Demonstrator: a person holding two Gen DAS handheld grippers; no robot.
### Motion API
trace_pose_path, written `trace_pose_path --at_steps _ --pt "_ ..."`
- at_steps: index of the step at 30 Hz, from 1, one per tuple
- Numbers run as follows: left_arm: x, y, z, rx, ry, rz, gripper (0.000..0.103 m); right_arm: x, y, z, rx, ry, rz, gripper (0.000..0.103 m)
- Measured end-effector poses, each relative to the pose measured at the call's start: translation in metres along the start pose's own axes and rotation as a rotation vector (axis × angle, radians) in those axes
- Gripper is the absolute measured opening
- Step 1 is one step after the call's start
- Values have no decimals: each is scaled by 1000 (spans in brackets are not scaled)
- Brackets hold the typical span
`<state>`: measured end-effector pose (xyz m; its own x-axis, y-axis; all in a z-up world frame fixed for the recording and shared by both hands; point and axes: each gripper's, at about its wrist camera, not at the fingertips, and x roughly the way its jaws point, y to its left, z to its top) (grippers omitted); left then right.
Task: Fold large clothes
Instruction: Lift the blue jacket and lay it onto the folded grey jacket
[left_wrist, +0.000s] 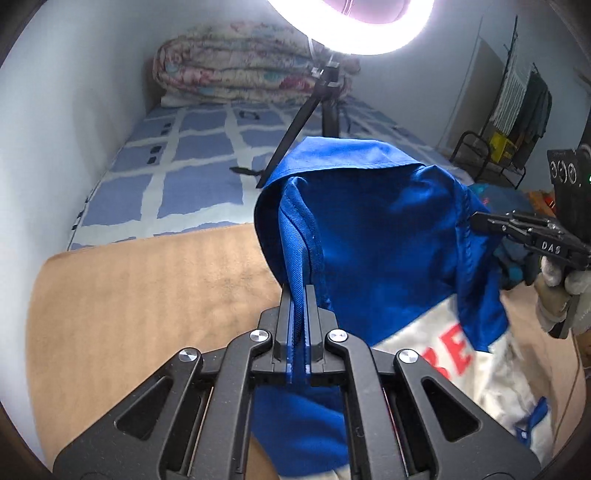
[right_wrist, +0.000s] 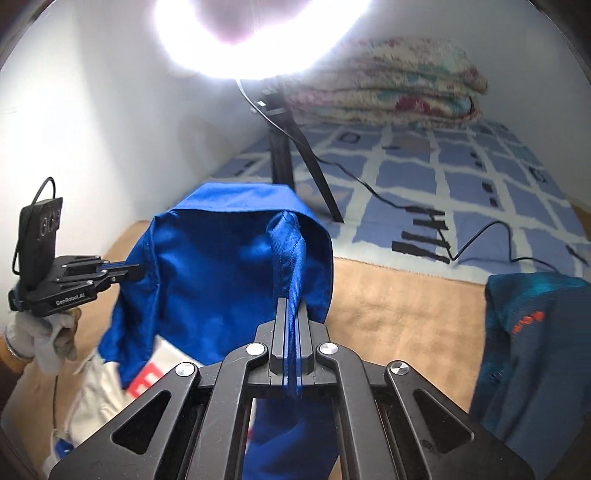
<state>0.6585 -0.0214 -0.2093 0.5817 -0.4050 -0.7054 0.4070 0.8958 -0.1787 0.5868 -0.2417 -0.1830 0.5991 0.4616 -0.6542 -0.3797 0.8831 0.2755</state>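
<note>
**Garment pinched at both ends, lifted to start the fold**

Garment, blue with a white panel and red letters: I have its blue hem clamped in both sets of jaws. My left gripper bites one seamed edge, my right gripper the other, so the cloth hangs between them above the tan blanket. I judge this the lift-and-spread step; next I must pull the edge taut and lay it flat. Open room lies on the tan blanket toward the checked bedsheet. I should mind the tripod and its cable just beyond, and the dark teal garment on the right.
</note>
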Motion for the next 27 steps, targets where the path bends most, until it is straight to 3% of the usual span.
trace_pose_path --at_steps 13,20,27 --pt "-116 -62 -37 70 -83 22 0 -105 45 -32 -31 -75 -34 0" --pt "-173 -94 -75 59 -114 -2 0 -171 72 -71 -28 -92 -40 0" --pt "-207 -110 -129 23 -100 -34 0 -203 90 -123 -8 -83 -34 0"
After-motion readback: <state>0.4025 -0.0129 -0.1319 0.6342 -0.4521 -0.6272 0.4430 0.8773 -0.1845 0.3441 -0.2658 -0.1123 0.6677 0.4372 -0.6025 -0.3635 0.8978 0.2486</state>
